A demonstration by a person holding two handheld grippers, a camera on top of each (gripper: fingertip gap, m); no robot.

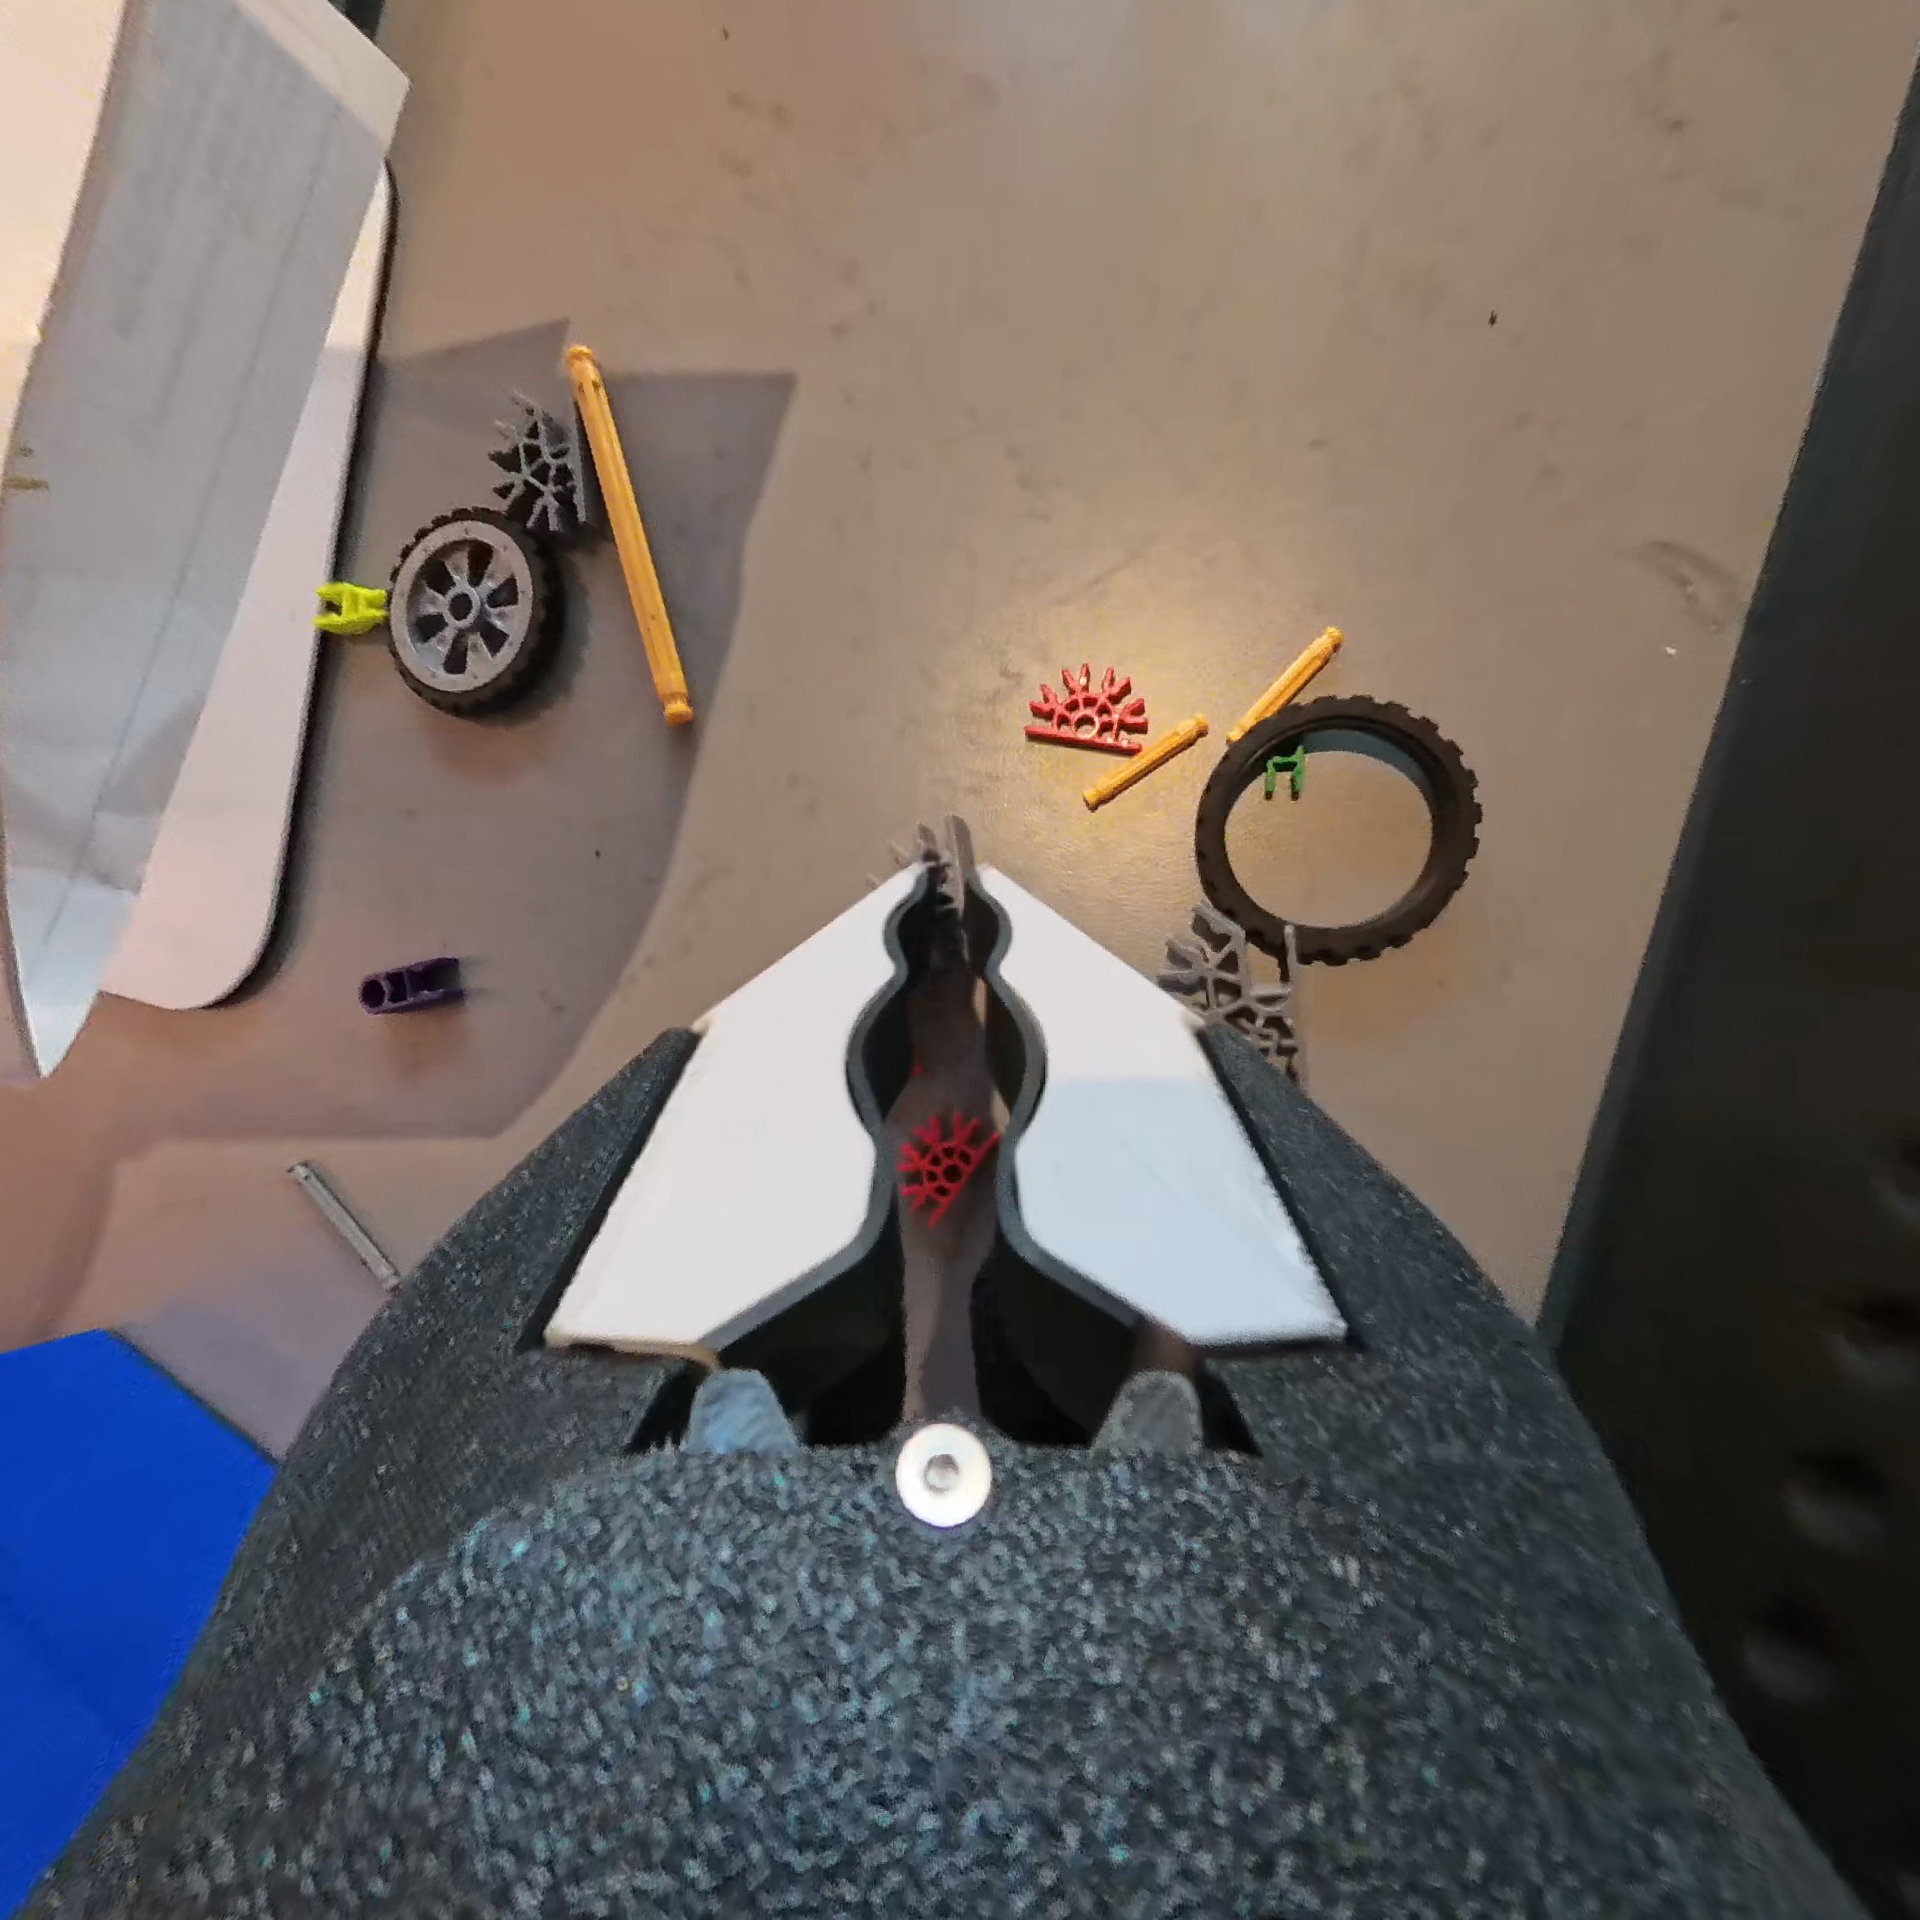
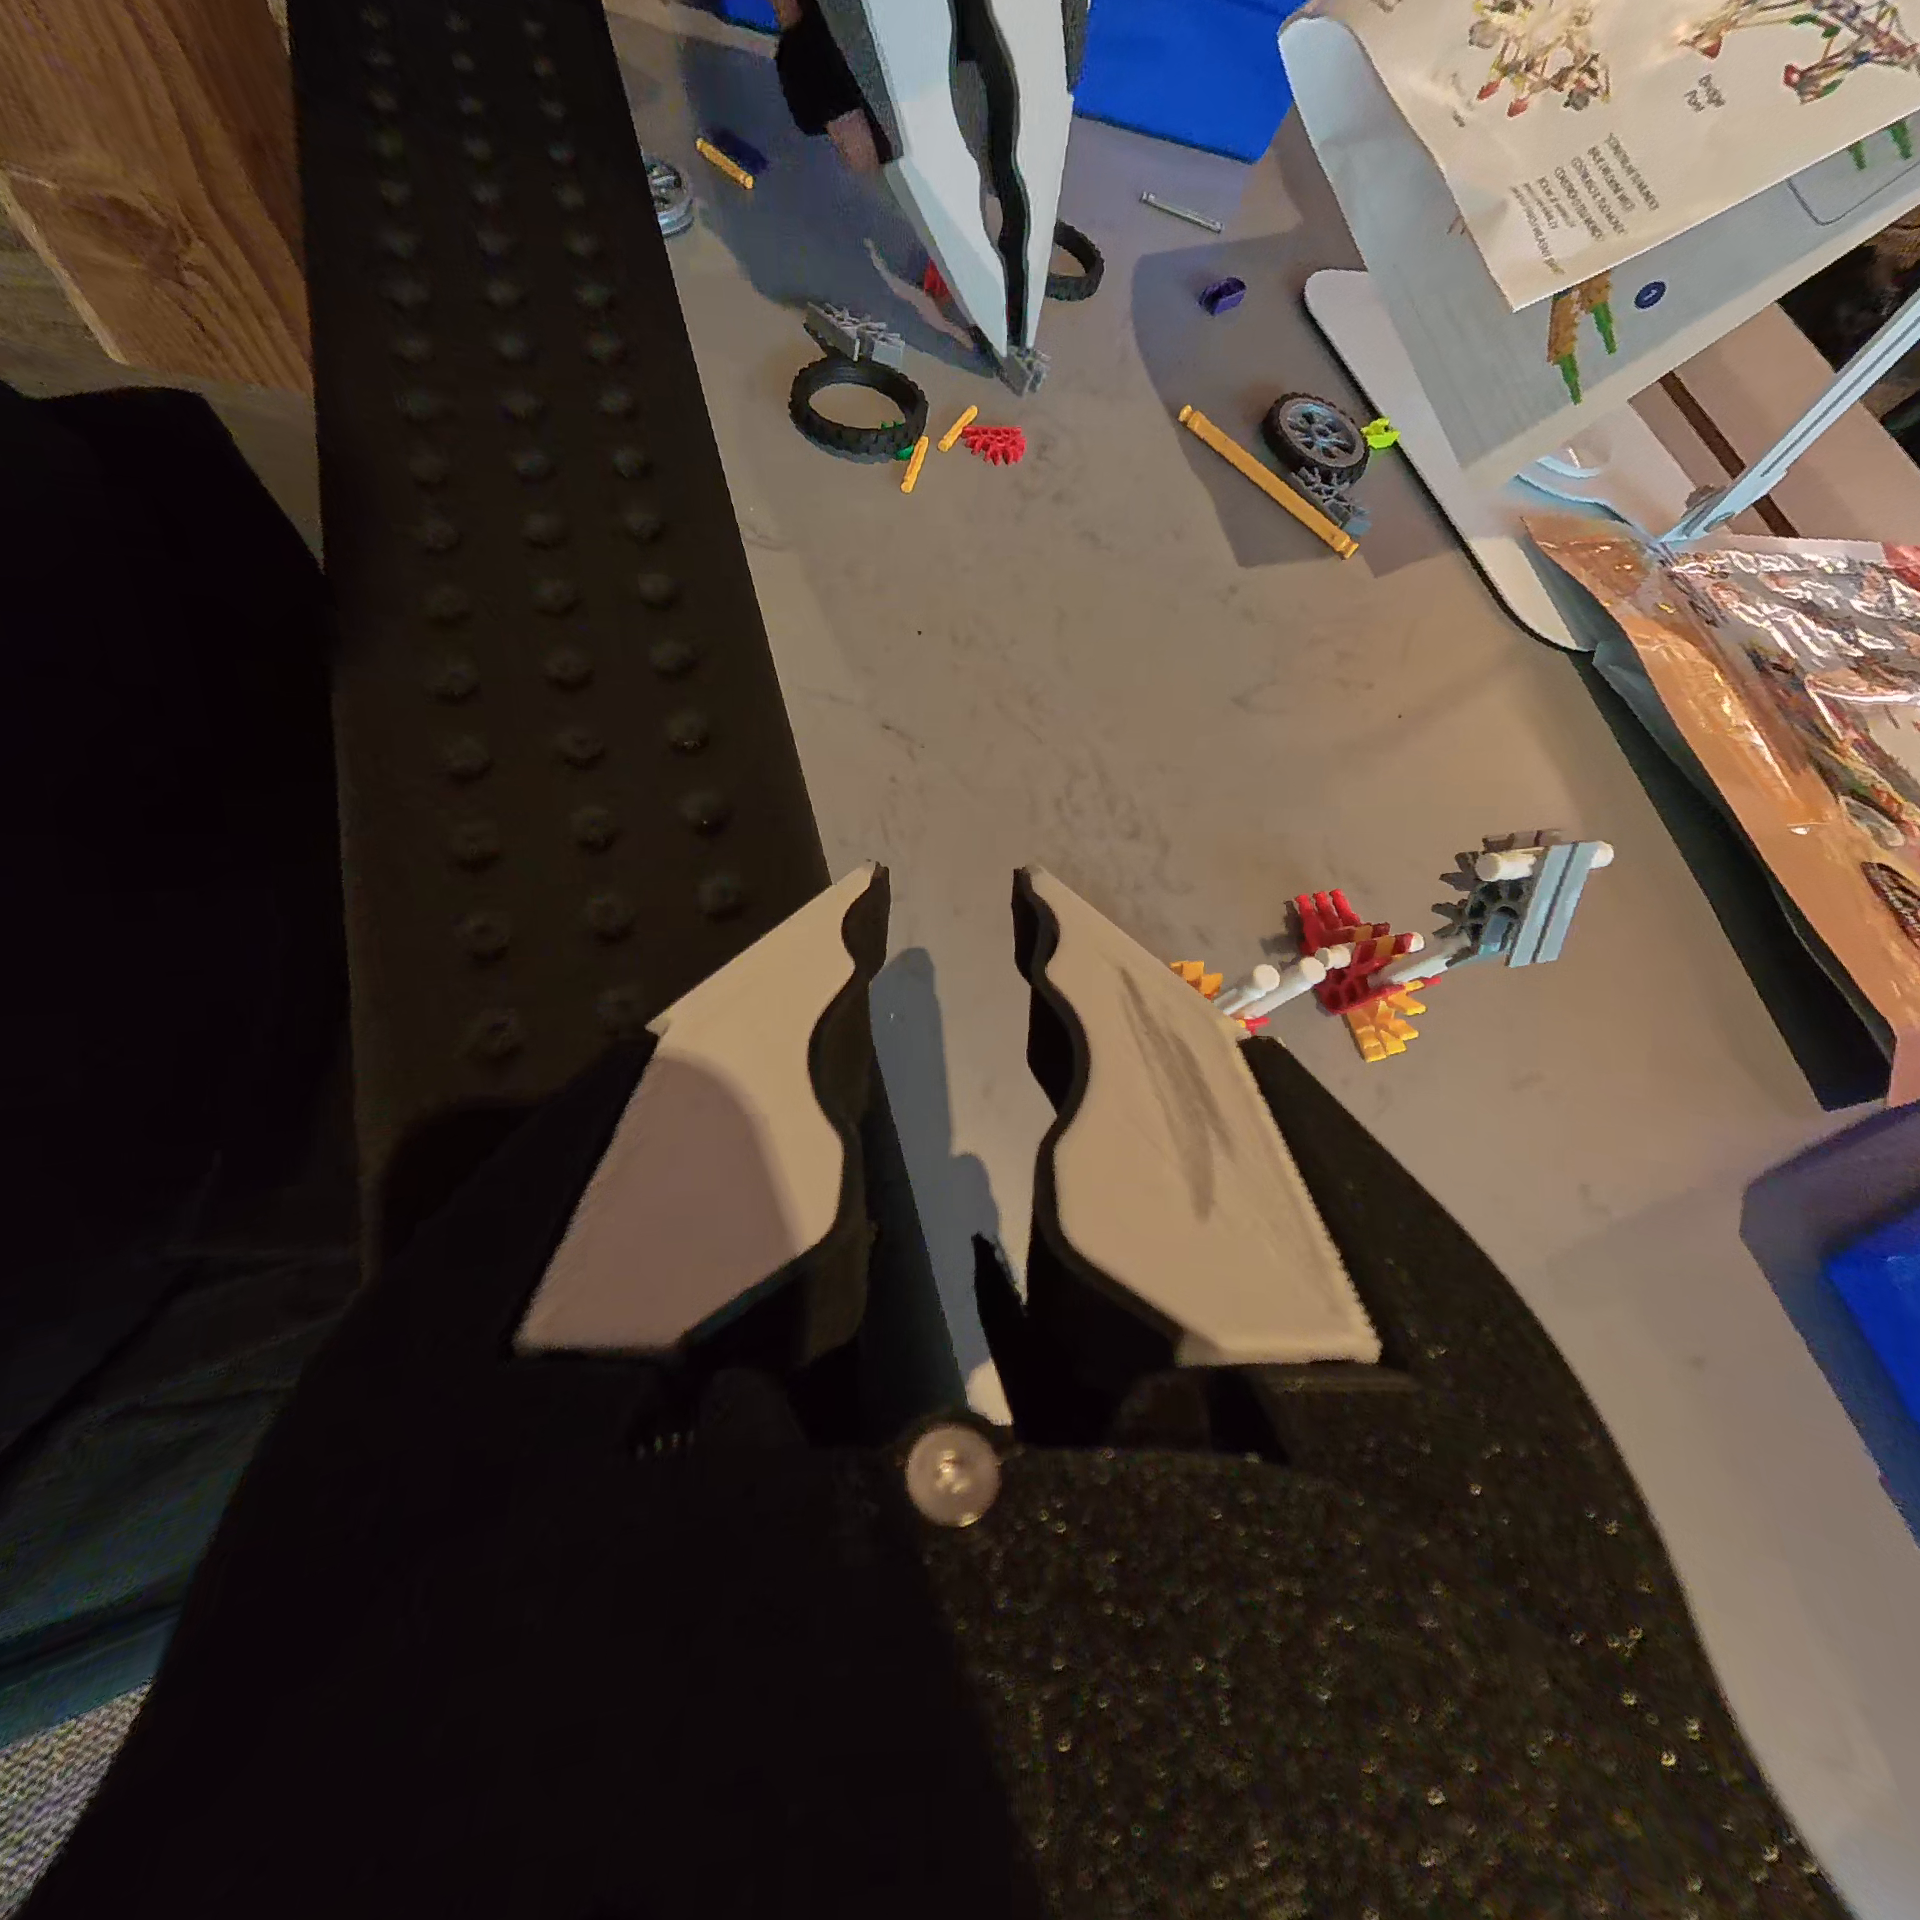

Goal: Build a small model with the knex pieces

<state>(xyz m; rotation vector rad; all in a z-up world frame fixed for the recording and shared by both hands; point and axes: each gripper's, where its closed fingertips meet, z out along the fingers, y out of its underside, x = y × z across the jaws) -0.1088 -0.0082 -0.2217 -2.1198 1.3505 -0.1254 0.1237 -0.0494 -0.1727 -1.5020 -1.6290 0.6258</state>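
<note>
A grey snowflake connector [image 1: 943, 854] is pinched edge-on in the left gripper [image 1: 948, 883] just above the surface [image 1: 1039, 416]; light, stiff plastic, thin spokes judged slippery. The right gripper [image 2: 951, 883] is held with jaws parted, empty.

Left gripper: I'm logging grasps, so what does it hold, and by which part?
The left gripper pinches a grey snowflake connector by its edge, at the fingertips.

Grey tabletop [image 2: 1091, 675]; studded black mat [image 2: 540, 623]
</note>
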